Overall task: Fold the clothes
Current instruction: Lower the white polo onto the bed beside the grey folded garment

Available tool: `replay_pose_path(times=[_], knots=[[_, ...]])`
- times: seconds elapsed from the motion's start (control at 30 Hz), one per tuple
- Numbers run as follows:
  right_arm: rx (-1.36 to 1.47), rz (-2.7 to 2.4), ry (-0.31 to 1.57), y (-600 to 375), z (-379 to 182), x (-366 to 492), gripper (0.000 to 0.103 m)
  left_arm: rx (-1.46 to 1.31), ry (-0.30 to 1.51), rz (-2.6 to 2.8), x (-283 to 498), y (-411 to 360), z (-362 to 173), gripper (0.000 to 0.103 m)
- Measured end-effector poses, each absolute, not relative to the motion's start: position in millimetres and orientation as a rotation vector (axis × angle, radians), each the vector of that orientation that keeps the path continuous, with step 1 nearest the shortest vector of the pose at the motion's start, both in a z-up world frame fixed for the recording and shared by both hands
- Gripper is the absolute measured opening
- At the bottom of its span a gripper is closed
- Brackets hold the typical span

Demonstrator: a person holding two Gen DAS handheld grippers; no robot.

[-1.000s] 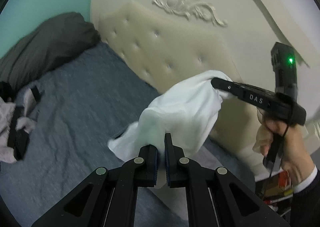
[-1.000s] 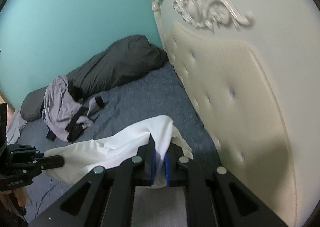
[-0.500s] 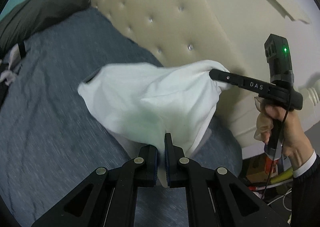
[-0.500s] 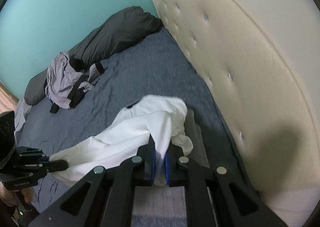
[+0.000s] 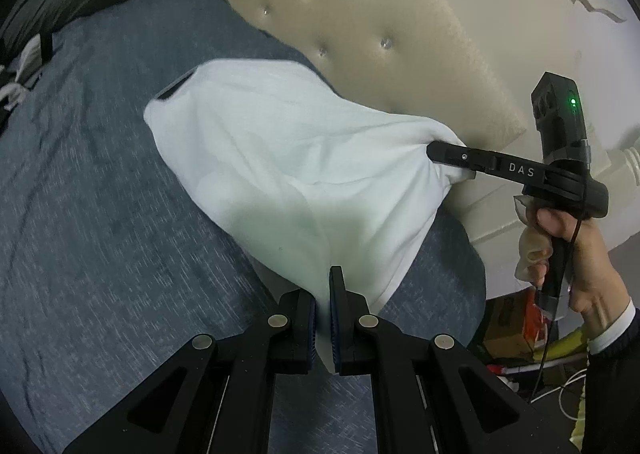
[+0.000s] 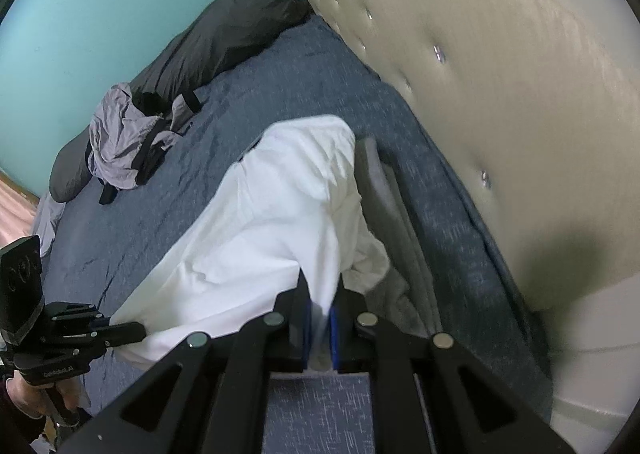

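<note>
A white shirt (image 5: 288,165) hangs stretched ahead of both tools, its far end draped on the bed (image 5: 100,181). The left tool (image 5: 323,318) and right tool (image 6: 320,328) each pinch an edge tight, apparently to spread it flat for folding.

Both wrist views down onto bed (image 5: 100,213)

White garment (image 5: 288,157), plain, soft cotton look, is hanging stretched between two pinched edges, one at 6 o'clock, other at 3 o'clock in left wrist view. Far end is draping onto blue bedsheet toward 11 o'clock, dark-trimmed opening showing there. Fabric is sagging, creased, partly bunching near 5 o'clock in right wrist view (image 6: 280,221).
</note>
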State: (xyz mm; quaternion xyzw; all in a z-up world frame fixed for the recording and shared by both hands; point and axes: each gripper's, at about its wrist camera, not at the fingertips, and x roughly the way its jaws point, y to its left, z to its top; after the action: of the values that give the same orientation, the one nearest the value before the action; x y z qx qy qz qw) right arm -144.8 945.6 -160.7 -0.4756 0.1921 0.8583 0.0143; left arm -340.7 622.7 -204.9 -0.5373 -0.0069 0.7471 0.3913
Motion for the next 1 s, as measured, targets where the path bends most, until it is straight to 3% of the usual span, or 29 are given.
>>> replay_pose_path(times=[1.0], knots=[[-1.520, 2.604, 0.700, 955.7, -226.2, -102.2, 0.008, -1.445, -0.139, 1.885, -324.6, 620.6, -286.9, 0.009]])
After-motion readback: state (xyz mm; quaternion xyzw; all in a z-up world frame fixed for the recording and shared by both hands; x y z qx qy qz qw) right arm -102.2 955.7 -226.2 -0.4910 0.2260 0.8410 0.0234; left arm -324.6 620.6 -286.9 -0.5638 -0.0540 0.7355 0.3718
